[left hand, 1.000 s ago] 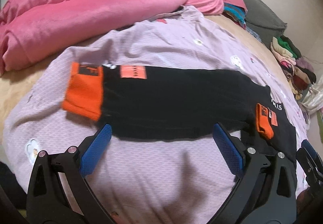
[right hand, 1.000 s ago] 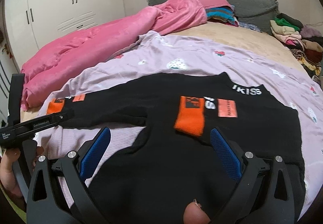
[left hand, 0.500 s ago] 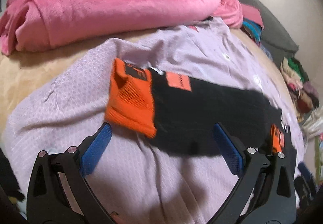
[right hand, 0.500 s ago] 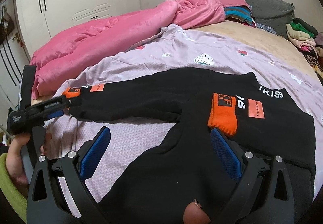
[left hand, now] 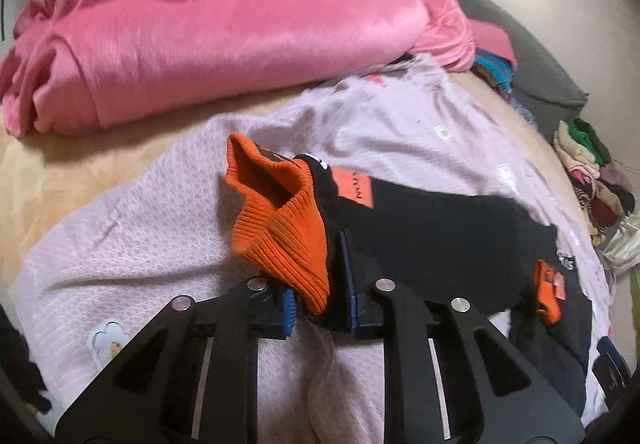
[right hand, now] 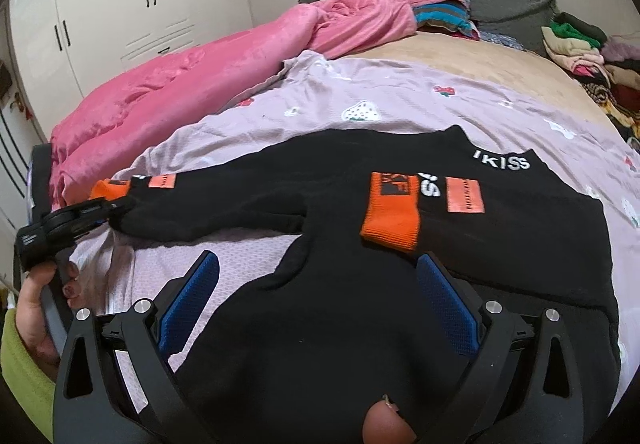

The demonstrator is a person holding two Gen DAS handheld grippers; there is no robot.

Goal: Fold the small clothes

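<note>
Sweater (right hand: 360, 324): black, "IKISS" read at collar; two orange cuffs counted.
Left gripper (left hand: 320, 284): jaws closed on one orange cuff (left hand: 280, 232).
Right gripper (right hand: 316, 296): jaws held wide, nothing gripped.

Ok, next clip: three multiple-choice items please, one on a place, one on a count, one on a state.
1. Where is the pink blanket?
A. beyond the black sweater
B. on the floor
C. under the sweater

2. How many orange cuffs show on the sweater?
A. one
B. two
C. four

3. The left tool is:
A. wide open
B. shut on the sleeve cuff
C. holding a hanger

A: it lies heaped behind the sweater.
B: one on the chest, one at the tool.
B: blue pads pinch the ribbing.
</note>
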